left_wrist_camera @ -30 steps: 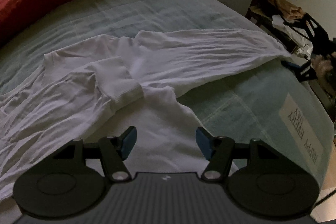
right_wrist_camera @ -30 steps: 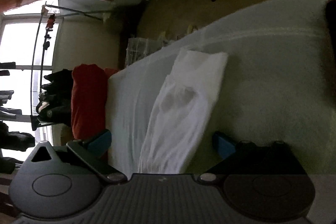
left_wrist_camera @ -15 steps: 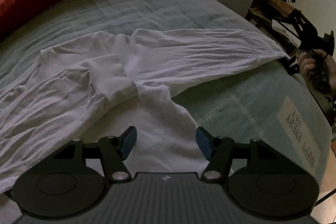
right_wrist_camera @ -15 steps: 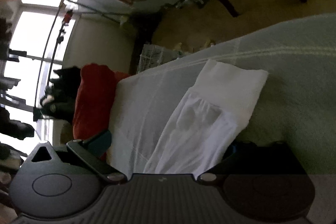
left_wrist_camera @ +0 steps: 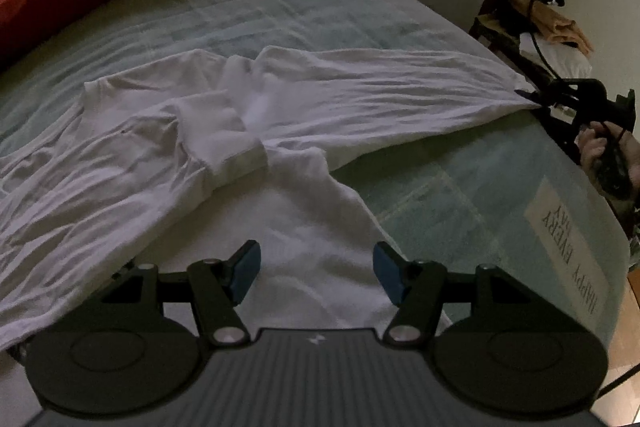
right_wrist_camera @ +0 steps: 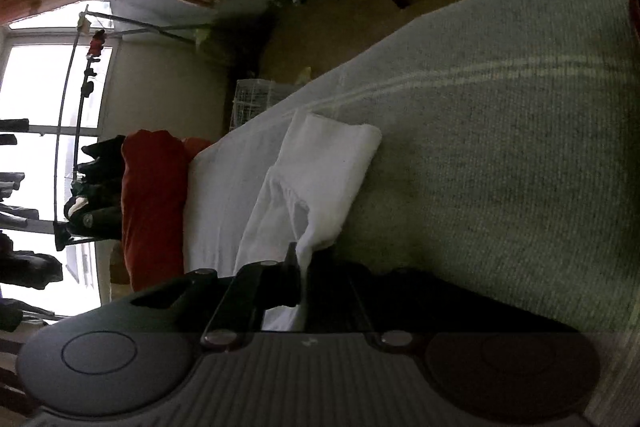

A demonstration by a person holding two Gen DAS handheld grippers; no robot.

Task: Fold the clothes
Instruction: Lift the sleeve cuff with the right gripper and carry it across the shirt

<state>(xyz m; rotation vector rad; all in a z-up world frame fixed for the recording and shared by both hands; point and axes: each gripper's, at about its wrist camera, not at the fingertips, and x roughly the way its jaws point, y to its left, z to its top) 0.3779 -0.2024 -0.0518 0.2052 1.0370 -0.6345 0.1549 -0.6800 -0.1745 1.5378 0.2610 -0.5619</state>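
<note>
Crumpled white long-sleeved cotton shirt (left_wrist_camera: 280, 131) spread across pale green quilted bed (left_wrist_camera: 460, 195), long axis running from near left to the far-right bed edge. Right claw (left_wrist_camera: 538, 99) clenched on the corner there, cloth drawn taut toward it. Left claw (left_wrist_camera: 316, 275) released, poised above the shirt's near end, blue pads (left_wrist_camera: 244, 273) clear of cloth. Likely next: near end grasped by left claw, closest to it
</note>
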